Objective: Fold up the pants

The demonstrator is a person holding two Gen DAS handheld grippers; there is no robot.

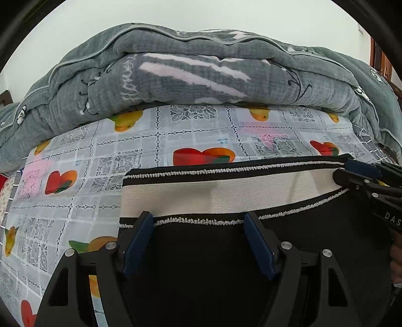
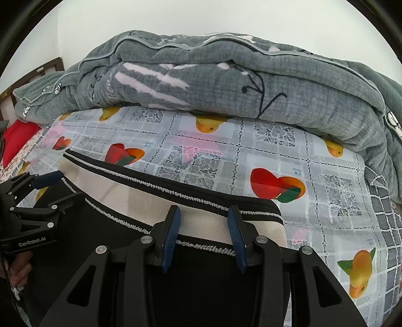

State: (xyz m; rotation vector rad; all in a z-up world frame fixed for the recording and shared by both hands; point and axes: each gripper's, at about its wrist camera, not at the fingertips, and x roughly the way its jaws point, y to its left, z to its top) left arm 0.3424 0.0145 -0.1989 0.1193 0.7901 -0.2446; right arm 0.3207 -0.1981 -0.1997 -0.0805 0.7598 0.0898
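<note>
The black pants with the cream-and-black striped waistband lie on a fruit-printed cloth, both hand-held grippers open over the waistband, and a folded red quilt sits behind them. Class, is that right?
Not quite: the folded quilt behind the black pants is grey, not red, as the right wrist view shows. The rest stands: fruit-printed cloth, cream-and-black striped waistband, left hand-held gripper and right hand-held gripper both open over it.

Fruit-print cloth [image 1: 201, 130] covers the bed surface across the middle of both views: pale grey grid with lace-pattern squares, red-orange heart-shaped fruit and yellow fruit. Grey quilted blanket [image 1: 196, 73], bundled in thick folds, lies along the cloth's far edge, filling the upper half of each frame; pale pink streaks and dark line drawings on it. Red fabric [image 2: 17, 140] at left edge, right wrist view. Dark wooden frame [image 2: 32, 75] upper left. White wall [image 2: 201, 15] behind.
</note>
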